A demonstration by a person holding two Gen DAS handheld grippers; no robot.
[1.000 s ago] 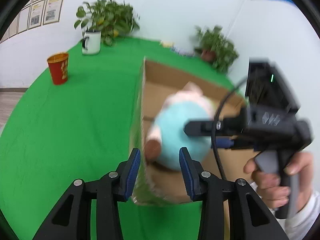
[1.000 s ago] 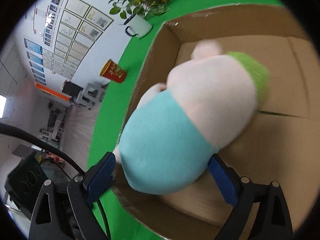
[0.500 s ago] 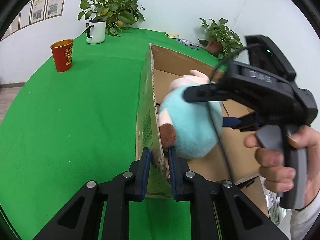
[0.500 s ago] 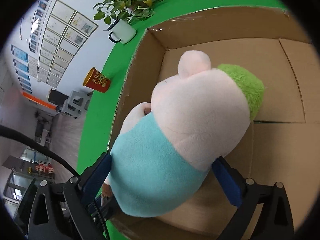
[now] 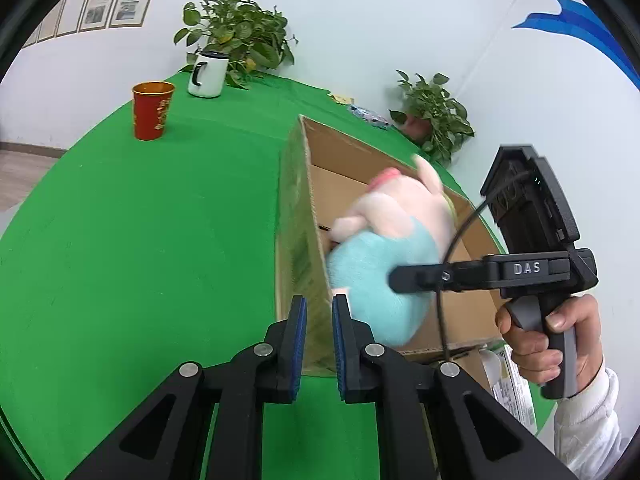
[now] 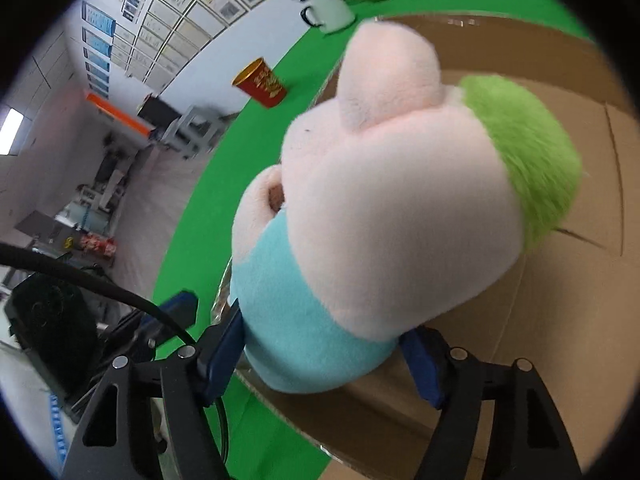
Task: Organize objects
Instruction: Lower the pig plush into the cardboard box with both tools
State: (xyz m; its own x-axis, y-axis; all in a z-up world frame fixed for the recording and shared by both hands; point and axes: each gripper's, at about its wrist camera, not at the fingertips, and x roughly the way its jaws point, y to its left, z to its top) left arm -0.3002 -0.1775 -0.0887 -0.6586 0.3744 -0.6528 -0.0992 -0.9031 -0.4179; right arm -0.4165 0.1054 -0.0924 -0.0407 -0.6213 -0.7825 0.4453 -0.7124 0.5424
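Over the green bench (image 5: 132, 248), the left gripper (image 5: 319, 340) clamps the cardboard box (image 5: 298, 240) wall, apparently to steady it, while the right gripper (image 6: 320, 354) closes around the plush pig (image 6: 372, 216), which sits partly inside that box.

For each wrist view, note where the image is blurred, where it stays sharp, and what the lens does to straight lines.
Left wrist view: plush pig smeared by motion, red cup and left gripper sharp, green table edge bowed. Right wrist view: pig close and soft, cardboard box walls curved, corners black.
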